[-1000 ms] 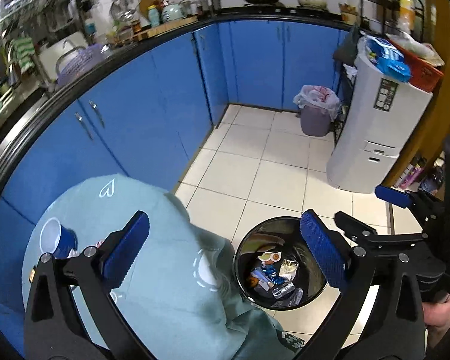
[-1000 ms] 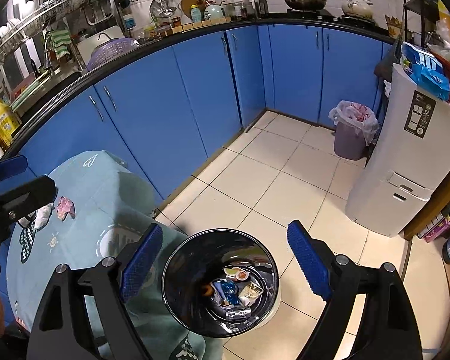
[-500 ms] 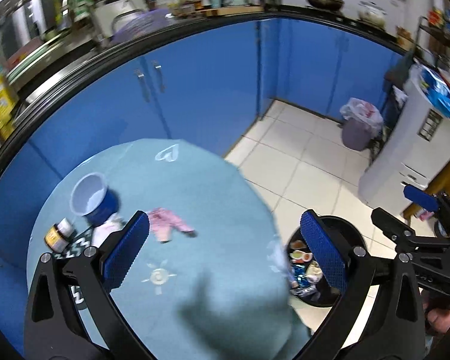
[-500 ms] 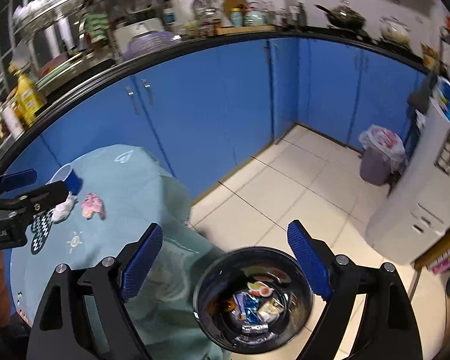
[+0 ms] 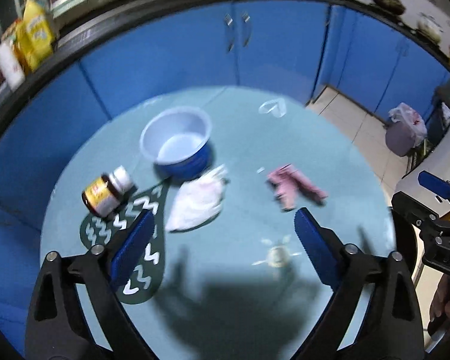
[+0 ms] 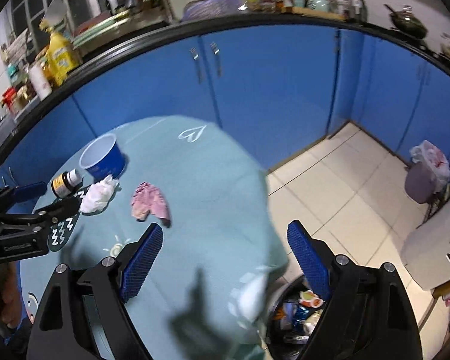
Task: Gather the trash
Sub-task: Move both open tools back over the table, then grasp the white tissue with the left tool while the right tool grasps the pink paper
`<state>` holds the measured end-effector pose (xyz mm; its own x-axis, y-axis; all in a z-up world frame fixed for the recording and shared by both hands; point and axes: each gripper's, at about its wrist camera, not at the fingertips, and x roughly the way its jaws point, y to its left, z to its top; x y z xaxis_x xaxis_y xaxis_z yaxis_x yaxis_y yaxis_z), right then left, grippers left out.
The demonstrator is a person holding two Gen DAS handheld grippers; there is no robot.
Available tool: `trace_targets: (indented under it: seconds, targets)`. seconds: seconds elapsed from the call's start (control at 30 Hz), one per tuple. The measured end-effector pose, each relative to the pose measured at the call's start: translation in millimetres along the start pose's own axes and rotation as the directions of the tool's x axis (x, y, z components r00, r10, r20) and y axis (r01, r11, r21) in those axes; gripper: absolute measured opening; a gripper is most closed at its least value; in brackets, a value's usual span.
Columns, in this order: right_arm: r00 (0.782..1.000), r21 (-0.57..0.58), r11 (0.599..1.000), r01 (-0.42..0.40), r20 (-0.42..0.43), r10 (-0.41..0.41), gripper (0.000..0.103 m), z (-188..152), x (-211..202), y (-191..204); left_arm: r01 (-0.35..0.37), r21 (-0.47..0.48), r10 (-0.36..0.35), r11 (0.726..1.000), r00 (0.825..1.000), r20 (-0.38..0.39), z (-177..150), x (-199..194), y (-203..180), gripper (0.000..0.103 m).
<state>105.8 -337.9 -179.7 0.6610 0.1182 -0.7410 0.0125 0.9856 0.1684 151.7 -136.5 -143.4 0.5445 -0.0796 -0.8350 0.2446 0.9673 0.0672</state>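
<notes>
A second ago both cameras looked down at the black bin and the tiled floor; now both look over the round table with its pale teal cloth (image 5: 243, 138). The bin (image 6: 288, 319) has gone from the left wrist view and sits only at the bottom right of the right wrist view, under the right finger of the right gripper (image 6: 225, 267), with wrappers inside.

The left gripper (image 5: 223, 247) has its jaws wide but they have just been closing a little — nothing lies between them. Just ahead of it, slightly toward its left finger, lies a crumpled white tissue (image 5: 199, 201). Ahead and toward its right finger lies a crumpled pink wrapper (image 5: 288, 187). Beyond the tissue stands an empty blue paper cup (image 5: 180, 147), and to the left of it a small brown bottle (image 5: 106, 192) lies on its side, near a dark green mat (image 5: 129, 240).

The right gripper stands wide and holds nothing. From it, the pink wrapper lies just ahead of its left finger — the tissue farther left, close to the left gripper's tips.
</notes>
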Motion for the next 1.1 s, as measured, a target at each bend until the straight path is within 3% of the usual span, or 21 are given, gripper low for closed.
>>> trace_targets:
  seconds: [0.4, 0.8, 0.87, 0.97, 1.1]
  targets:
    - [0.996, -0.098, 0.995, -0.03, -0.082, 0.022, 0.083, 18.9, 62.9, 53.3, 0.071, -0.037, -0.075, 0.997, 0.992, -0.098, 8.8, 56.2, 37.3, 0.073]
    - [0.992, -0.153, 0.987, -0.047, -0.12, 0.029, 0.082, 25.9, 95.4, 78.6, 0.116, -0.05, -0.121, 0.992, 0.986, -0.115, 10.5, 75.4, 48.9, 0.065]
    - [0.992, -0.161, 0.986, -0.049, -0.123, 0.029, 0.075, 25.2, 95.7, 79.7, 0.128, -0.047, -0.132, 0.991, 0.985, -0.113, 9.6, 75.1, 48.9, 0.06]
    - [0.987, -0.17, 0.983, -0.068, -0.156, 0.041, 0.052, 24.4, 100.4, 81.4, 0.158, -0.055, -0.163, 0.986, 0.98, -0.118, 9.1, 74.4, 48.5, 0.05]
    - [0.987, -0.165, 0.984, -0.073, -0.153, 0.048, 0.035, 23.2, 97.9, 81.4, 0.175, -0.063, -0.181, 0.983, 0.976, -0.122, 9.7, 72.7, 46.4, 0.038]
